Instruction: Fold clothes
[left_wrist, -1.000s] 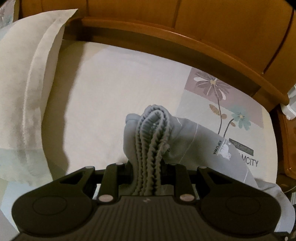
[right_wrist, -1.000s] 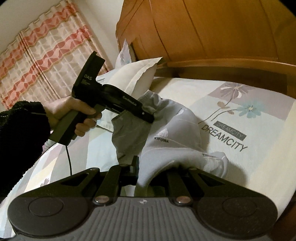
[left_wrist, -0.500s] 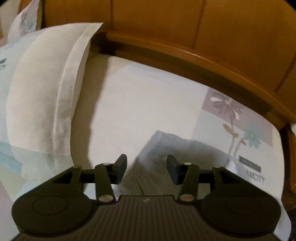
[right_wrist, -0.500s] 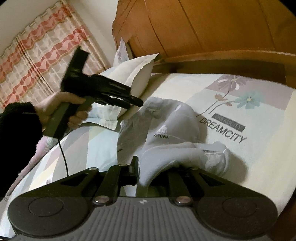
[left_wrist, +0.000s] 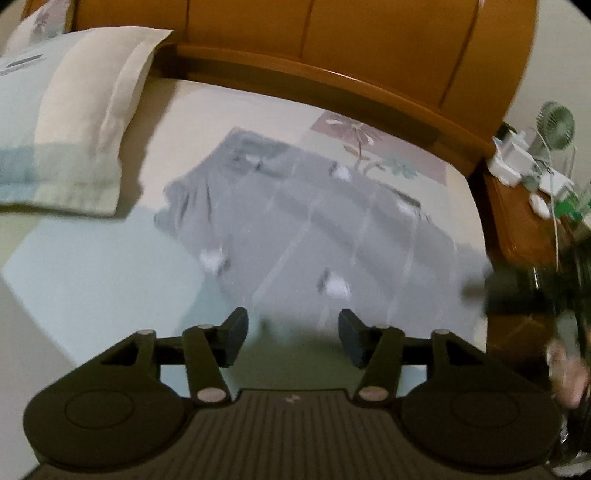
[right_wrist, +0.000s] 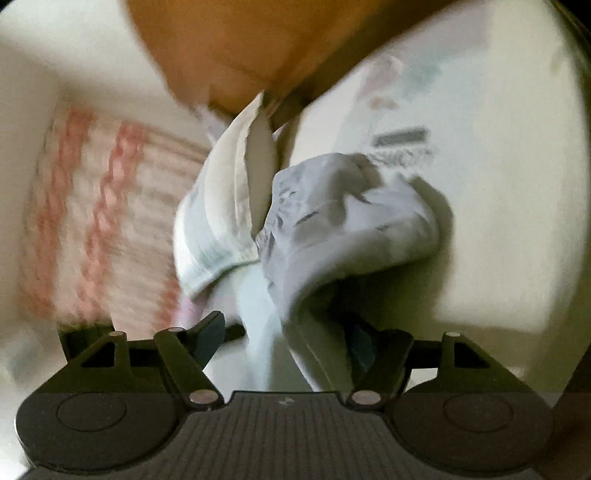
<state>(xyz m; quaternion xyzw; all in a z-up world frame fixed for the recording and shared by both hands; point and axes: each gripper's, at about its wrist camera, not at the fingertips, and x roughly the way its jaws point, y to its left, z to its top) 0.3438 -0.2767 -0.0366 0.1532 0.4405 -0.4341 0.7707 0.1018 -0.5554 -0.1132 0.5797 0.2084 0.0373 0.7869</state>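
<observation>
At the bottom of your left wrist view, your left gripper (left_wrist: 291, 334) has its jaws wide apart and holds nothing, hovering over the pale sheet (left_wrist: 92, 273). Just beyond its fingertips, through the middle of the frame, the grey garment (left_wrist: 314, 221) lies spread across the bed, blurred, with thin pale lines and small white patches on it. At the right edge you can make out your right gripper (left_wrist: 517, 291) as a dark blur. Further back, a cream pillow (left_wrist: 85, 122) fills the upper left, the wooden headboard (left_wrist: 332, 48) curves across the top, and a small green fan (left_wrist: 556, 125) stands at the upper right. In your right wrist view, your right gripper (right_wrist: 284, 338) is likewise spread, with a fold of the grey garment (right_wrist: 351, 229) draped down between its fingers but not pinched. Beyond it the pillow (right_wrist: 225, 206) sits mid-frame, a pink-striped curtain (right_wrist: 107, 206) smears across the left, and the headboard (right_wrist: 240, 48) is at the top.
</observation>
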